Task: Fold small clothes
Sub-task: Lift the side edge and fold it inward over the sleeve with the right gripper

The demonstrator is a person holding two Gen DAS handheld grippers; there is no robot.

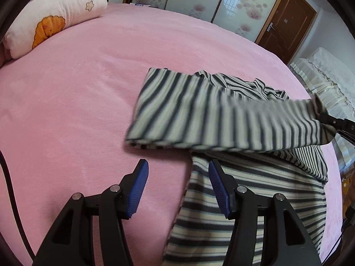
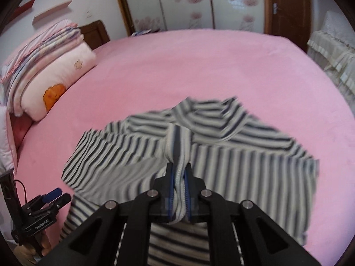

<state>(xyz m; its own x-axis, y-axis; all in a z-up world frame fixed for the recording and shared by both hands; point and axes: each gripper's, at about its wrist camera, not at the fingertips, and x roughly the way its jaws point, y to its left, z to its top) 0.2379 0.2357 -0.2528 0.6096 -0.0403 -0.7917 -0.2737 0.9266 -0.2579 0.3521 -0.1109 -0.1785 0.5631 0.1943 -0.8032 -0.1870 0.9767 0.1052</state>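
Note:
A grey-and-cream striped shirt [image 1: 188, 115] lies on the pink bed sheet [image 1: 77, 102]. In the right wrist view my right gripper [image 2: 179, 171] is shut on a bunched striped sleeve end, lifted above the rest of the shirt [image 2: 255, 155]. The left wrist view shows that sleeve stretched across to the right gripper [image 1: 332, 122] at the frame's right edge. My left gripper [image 1: 177, 166] stands open just above the sheet. Its right finger hangs over the shirt's left edge, and its blue pads [image 1: 137, 190] press on nothing. It also shows in the right wrist view, as the left gripper [image 2: 53, 194] at lower left.
A pale pink pillow with an orange biscuit print [image 1: 55, 15] and stacked folded quilts [image 2: 44, 48] sit at the bed's far left. Flowered wardrobe doors [image 2: 188, 4] and a brown door [image 1: 286, 26] stand behind. A lace-covered cabinet [image 1: 328, 75] is right of the bed.

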